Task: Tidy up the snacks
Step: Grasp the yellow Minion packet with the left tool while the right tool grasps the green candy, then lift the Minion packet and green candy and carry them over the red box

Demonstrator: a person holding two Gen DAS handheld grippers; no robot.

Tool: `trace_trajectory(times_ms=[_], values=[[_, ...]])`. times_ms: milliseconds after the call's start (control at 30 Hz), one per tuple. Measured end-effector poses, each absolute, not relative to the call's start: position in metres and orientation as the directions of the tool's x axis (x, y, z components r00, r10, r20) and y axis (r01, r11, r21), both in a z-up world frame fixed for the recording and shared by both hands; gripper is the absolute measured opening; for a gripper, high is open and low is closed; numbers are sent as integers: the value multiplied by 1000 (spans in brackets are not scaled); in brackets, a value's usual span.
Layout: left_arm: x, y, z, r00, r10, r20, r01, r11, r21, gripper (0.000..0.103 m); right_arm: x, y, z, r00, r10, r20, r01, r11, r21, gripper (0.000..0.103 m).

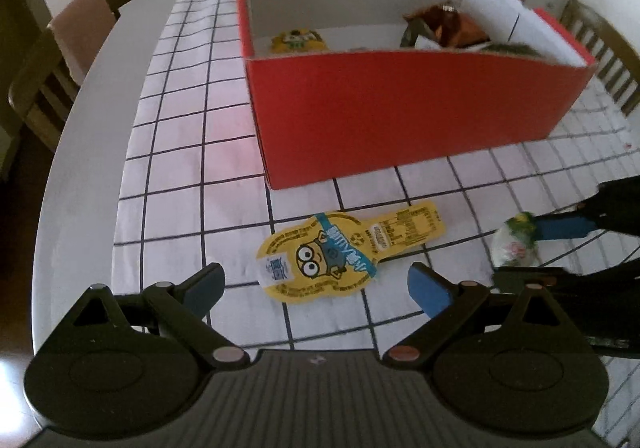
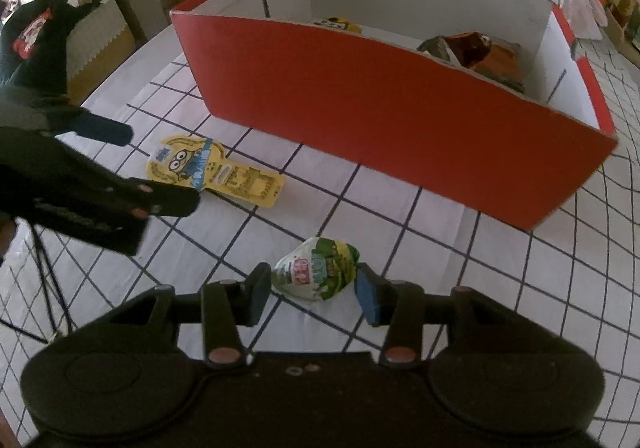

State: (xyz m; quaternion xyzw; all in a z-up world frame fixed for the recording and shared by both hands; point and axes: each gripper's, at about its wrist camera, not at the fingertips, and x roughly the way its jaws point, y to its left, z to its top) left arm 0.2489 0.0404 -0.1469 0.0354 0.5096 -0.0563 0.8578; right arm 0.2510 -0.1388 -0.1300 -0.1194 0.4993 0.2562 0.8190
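- Checked white cloth covers a pale table, with wooden chairs at the upper left of the left wrist view and clutter along the far edge.
- Red box stands at the upper centre of both views. Inside it I can make out 1 yellow packet and a heap of brown wrappers, so part of the sorting looks done.
- 2 snacks lie on the cloth outside the box, so by my reading the task is around its middle.
- Yellow cartoon pouch lies flat, just in front of the box wall. In the left wrist view its long axis runs from lower left to upper right: the round printed end is toward the lower left, the narrow label tab toward the upper right.
- Left gripper has its jaws spread wide, empty, on either side of the pouch's round end and not touching it.
- Green-and-white wrapped snack sits at the lower centre of the right wrist view, a rounded lump with a pinched tip toward the upper right.
- Right gripper has narrowed onto that snack, both pads against its sides; it appears to rest on the cloth, not yet lifted.
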Motion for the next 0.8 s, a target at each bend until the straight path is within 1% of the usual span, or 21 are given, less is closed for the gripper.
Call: trace_trajectory(times_ms=[200,300,433,533,567,600,800], values=[[258,37,-158,461,-28,-887,147,988,45,98,251,-145,-126,371,308,-876,-526,847,75,44],[261,38,-161,460,-21,-888,136,990,48,97,251,-148,-125,373,308,-875,-521,850,77,44],[265,41,-164,458,-41,-888,126,992,19,94,251,-152,-123,377,307,-874,-512,855,80,44],[265,42,-162,467,-54,-883,124,992,5,83,251,-154,-124,377,306,-874,-508,858,81,44],[264,42,-161,474,-56,-879,126,992,5,74,251,-154,-124,378,304,-874,-505,859,80,44],[264,41,-159,478,-57,-876,127,992,5,70,251,-155,-124,380,304,-874,-503,861,81,44],[259,43,-158,490,-56,-870,93,996,-12,69,249,-158,-121,391,306,-868,-495,865,81,43]])
